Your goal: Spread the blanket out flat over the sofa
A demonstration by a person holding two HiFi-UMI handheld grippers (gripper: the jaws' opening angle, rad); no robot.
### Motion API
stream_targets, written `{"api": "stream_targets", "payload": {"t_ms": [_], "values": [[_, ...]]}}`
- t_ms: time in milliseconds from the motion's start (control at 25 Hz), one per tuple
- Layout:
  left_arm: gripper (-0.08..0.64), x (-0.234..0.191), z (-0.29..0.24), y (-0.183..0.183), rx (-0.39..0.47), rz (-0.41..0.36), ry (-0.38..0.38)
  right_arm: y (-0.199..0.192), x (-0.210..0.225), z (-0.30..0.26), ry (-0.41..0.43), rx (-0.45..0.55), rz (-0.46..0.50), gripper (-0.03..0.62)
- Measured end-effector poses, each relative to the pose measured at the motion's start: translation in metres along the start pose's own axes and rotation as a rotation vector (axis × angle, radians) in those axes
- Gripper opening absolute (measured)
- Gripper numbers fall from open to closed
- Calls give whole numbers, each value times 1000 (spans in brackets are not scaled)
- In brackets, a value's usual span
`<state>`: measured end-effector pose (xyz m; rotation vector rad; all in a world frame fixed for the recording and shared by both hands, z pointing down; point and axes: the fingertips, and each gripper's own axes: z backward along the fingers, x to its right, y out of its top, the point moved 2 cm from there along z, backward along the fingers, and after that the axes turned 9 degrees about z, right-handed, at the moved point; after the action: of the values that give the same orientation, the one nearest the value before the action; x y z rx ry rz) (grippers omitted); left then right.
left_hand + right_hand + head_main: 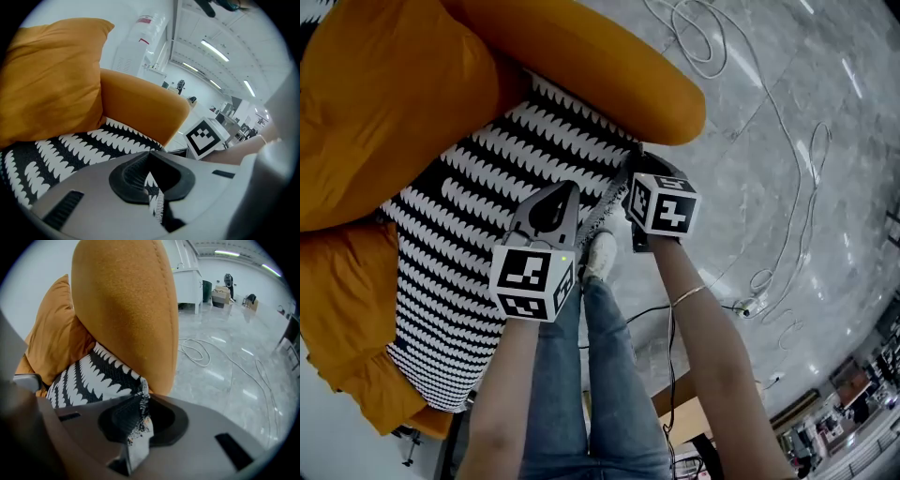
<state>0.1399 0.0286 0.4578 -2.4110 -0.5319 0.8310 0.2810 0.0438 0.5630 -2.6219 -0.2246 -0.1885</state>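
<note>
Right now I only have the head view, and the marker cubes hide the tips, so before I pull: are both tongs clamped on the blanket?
Observer: The left tongs are. The left gripper view shows an edge of the blanket pinched between their pads.
Operator: And the right?
Observer: The right tongs are shut on a bunched bit of the blanket's edge, close beside the sofa armrest.
</note>
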Motion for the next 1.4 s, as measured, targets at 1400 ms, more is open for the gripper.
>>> {"api": "stream_targets", "payload": {"t_ms": [1400], "values": [[18,18,42,4,52,-17,-26,15,-5,78,-104,202,52,14]]}}
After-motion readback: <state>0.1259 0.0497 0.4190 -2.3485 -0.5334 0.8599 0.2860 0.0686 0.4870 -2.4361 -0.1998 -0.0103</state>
